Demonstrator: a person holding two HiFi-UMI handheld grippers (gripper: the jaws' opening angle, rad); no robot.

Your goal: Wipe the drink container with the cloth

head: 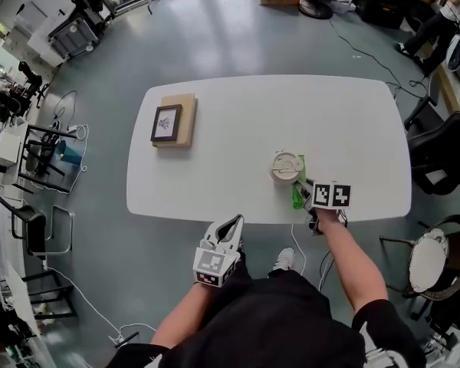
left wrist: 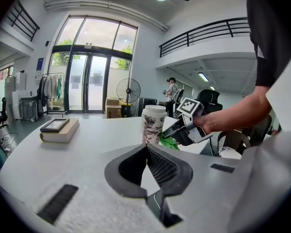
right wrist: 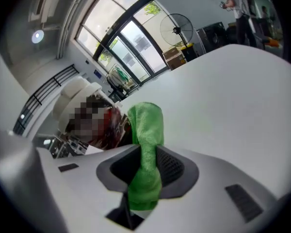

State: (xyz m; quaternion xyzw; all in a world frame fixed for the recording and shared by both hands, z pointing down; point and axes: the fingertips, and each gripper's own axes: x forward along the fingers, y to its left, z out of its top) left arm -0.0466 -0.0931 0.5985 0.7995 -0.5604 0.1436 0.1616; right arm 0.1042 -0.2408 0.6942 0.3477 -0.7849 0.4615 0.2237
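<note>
Head view: cup (head: 287, 167) upright on table (head: 238, 113), 11 o'clock of my right gripper (head: 302, 188), the nearer one | left gripper view: my left gripper (left wrist: 146, 150) pressed together, empty, cup at 12 o'clock | right gripper view: jaws clamp green cloth (right wrist: 146, 149), cup just beside at 10 o'clock.

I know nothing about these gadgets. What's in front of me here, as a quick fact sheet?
table: white, rounded corners
cup: lidded, upright, near the person's edge
green cloth: pinched in the right gripper, beside the cup
left gripper: shut, empty, held off the table's near edge
framed picture: lying on a book, table's left side
</note>
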